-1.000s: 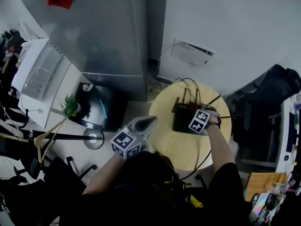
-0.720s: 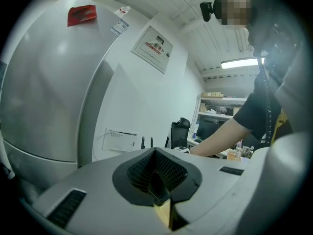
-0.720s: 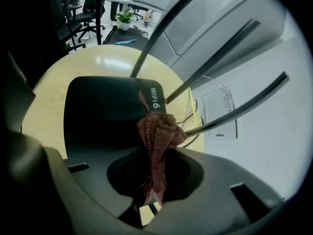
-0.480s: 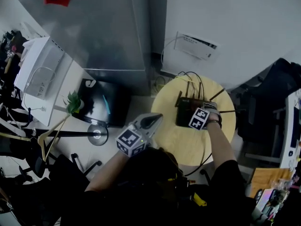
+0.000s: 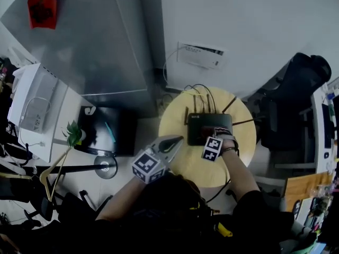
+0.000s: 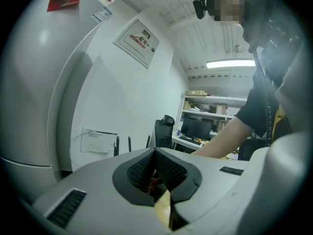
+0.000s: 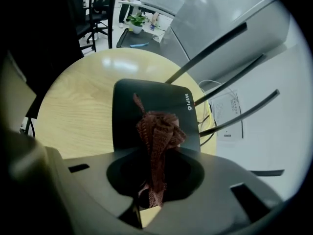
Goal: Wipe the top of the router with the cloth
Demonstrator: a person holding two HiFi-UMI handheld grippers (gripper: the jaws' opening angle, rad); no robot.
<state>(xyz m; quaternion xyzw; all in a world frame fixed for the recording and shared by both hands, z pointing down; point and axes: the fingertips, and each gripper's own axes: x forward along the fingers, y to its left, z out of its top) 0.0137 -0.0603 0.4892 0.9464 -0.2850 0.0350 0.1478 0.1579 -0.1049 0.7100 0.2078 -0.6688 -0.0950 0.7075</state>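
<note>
On the table, the router lies just under the right gripper, clamped on the cloth; left gripper closed.

The head view looks steeply down from high above. The right gripper view hangs close over the same router. The left gripper view faces the wall.

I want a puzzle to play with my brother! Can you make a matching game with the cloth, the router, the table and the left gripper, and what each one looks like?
Things:
A cloth
B router
C table
D left gripper

Looks:
1 black
2 pale wood, round
3 jaws together, nothing held
4 reddish-brown, bunched up

Pairs: A-4, B-1, C-2, D-3
</note>
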